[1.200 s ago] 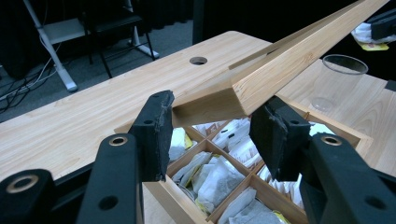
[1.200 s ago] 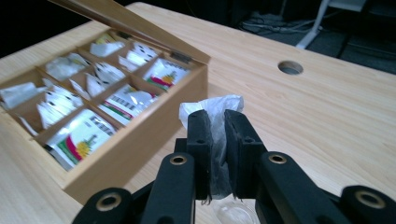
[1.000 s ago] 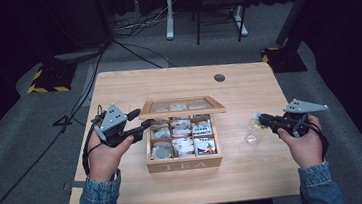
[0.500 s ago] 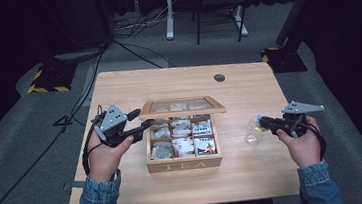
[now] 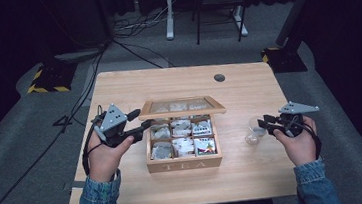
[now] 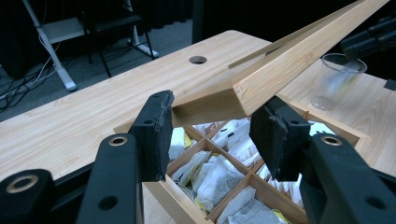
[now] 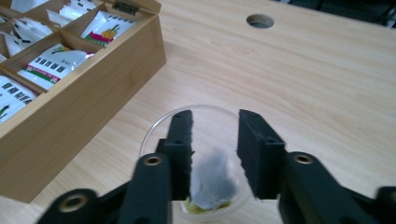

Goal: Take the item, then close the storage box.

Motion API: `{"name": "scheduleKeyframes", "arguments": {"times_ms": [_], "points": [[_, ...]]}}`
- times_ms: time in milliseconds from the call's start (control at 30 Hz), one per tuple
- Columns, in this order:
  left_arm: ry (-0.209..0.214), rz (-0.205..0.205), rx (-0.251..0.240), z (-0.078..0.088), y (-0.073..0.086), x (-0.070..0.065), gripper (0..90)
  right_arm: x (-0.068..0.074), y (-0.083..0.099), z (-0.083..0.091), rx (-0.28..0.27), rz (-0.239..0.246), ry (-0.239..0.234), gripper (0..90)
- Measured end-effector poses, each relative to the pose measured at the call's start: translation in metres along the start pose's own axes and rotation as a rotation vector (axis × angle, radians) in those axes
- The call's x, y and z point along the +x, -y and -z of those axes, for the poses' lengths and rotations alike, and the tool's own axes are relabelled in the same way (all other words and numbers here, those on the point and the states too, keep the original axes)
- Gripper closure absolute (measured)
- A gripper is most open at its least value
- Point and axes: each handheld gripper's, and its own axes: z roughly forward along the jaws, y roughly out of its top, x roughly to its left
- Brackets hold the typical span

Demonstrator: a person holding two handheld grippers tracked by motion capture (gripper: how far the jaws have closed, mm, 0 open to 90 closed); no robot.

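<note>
- A wooden tea box (image 5: 185,163), marked "TEA" on its front wall, is seen at the middle of the wooden counter (image 5: 177,82), with its glass-paned lid (image 5: 182,107) raised.
- Its compartments are filled with tea bags (image 5: 181,128) in paper sachets.
- The left hand-held gripper (image 5: 143,126) is held at the box's left side; in the left gripper view its jaws are spread, and the lid's corner (image 6: 219,100) is seen between them. Whether the pads touch the wood cannot be told.
- A clear plastic cup (image 5: 255,129) stands on the counter to the right of the box, apart from it, with a tea bag (image 7: 211,183) inside.
- The right hand-held gripper (image 5: 264,123) is held at the cup, jaws spread; in the right gripper view they are seen over the cup's rim (image 7: 159,121).
- A round cable hole (image 5: 219,77) is set in the counter's far part.
</note>
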Motion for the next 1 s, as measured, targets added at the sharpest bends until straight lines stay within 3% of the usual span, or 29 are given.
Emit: {"name": "scheduleKeyframes", "arguments": {"times_ms": [200,533,1000], "points": [[0.001,-0.001,0.001,0.000,0.000,0.000,49.7,0.000,-0.002,0.004,-0.023,0.009,0.027,55.8],[-0.001,-0.006,0.007,0.000,0.000,-0.001,49.8,-0.017,0.001,0.017,-0.052,-0.036,0.068,51.2],[-0.001,-0.009,0.008,0.000,-0.002,0.000,49.8,-0.036,0.016,0.026,-0.033,-0.092,0.099,50.6]]}}
